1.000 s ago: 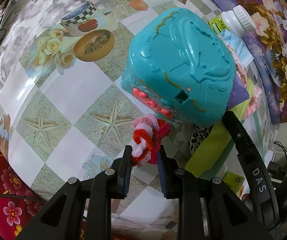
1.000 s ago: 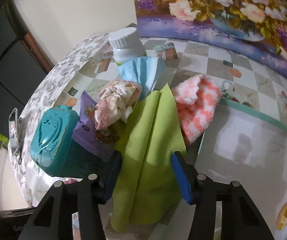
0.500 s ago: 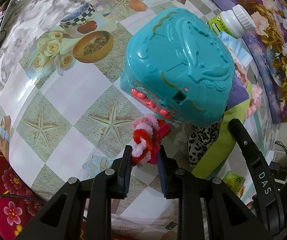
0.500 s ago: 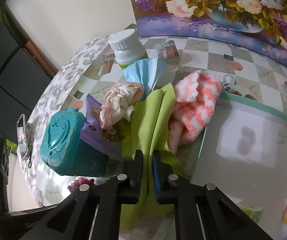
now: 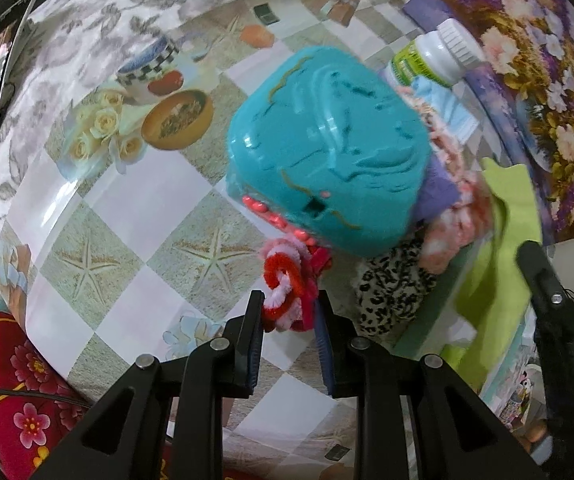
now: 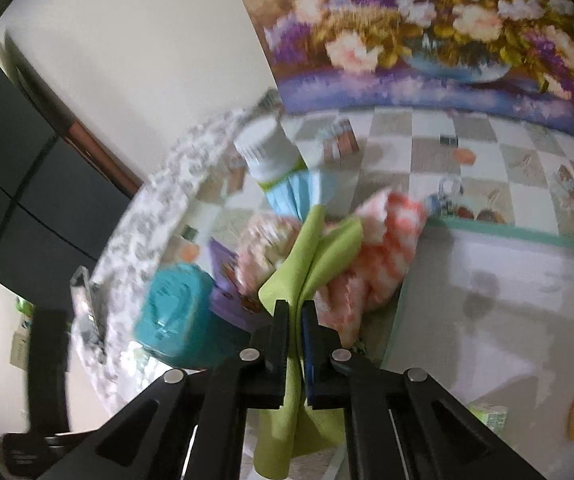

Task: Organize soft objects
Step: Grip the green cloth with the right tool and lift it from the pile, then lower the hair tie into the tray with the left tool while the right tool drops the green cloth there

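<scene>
Closest in, the right gripper [image 6: 295, 320] has just snapped shut on the lime-green cloth [image 6: 319, 248]; a second ago its jaws stood wide on either side of the fabric, and now the cloth is pinched into a tight fold between them and hangs below as well. The view has gone blurry and the pile sits lower in it than before, so the cloth looks to be coming up off the heap. That reads to me as the first soft piece being pulled out for sorting.

The left gripper [image 5: 290, 316] is clenched on the red and pink fuzzy chain [image 5: 287, 284], much as it was a second ago, low over the checked tablecloth [image 5: 99, 208].

Just past the chain lies the teal plastic case [image 5: 327, 168], with a leopard-print fabric [image 5: 391, 292] beside it. Against the case crowd the other soft things: a pink and white fluffy cloth [image 6: 375, 248], a purple printed piece [image 6: 223, 276] and a blue face mask [image 6: 299, 192]. Farther back stands a white bottle [image 6: 271, 152], then the flower painting [image 6: 427, 32] on the wall.
</scene>
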A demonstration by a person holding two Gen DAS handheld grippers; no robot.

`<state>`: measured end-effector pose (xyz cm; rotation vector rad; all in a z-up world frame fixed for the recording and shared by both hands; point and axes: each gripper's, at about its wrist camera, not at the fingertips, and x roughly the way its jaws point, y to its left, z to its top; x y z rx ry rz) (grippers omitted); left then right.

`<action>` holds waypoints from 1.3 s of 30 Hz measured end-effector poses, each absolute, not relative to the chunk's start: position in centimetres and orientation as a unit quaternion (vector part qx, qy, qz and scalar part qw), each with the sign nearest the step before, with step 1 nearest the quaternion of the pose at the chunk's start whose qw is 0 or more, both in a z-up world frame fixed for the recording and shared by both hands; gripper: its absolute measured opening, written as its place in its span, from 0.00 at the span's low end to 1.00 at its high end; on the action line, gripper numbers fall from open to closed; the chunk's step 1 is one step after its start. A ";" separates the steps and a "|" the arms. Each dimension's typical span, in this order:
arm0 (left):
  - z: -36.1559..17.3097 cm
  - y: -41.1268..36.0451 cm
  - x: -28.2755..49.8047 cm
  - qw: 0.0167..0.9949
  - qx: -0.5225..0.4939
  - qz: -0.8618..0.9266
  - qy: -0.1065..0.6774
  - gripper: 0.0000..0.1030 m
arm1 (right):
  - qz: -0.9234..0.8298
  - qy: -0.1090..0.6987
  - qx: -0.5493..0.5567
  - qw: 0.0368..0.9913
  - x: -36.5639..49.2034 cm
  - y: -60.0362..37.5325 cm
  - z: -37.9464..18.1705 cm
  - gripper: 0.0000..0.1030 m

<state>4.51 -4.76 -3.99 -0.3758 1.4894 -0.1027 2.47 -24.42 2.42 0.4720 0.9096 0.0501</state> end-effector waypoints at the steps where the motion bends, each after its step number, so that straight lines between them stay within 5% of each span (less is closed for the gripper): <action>1: -3.6 -4.9 4.4 0.721 -0.169 -0.051 0.670 0.24 | 0.024 0.430 0.230 0.873 2.3 -24.6 2.8 0.07; 14: 4.8 -9.7 2.5 0.815 -0.104 -0.147 0.552 0.22 | -0.036 0.319 0.264 0.910 -2.7 -30.2 10.3 0.06; 24: 6.2 -16.5 0.1 0.825 -0.036 -0.265 0.497 0.22 | -0.188 0.282 0.257 0.905 -8.1 -37.8 12.0 0.06; 39: 0.2 -22.0 -1.4 0.769 0.053 -0.276 0.574 0.22 | -0.250 0.449 0.284 0.810 -7.2 -42.2 1.4 0.08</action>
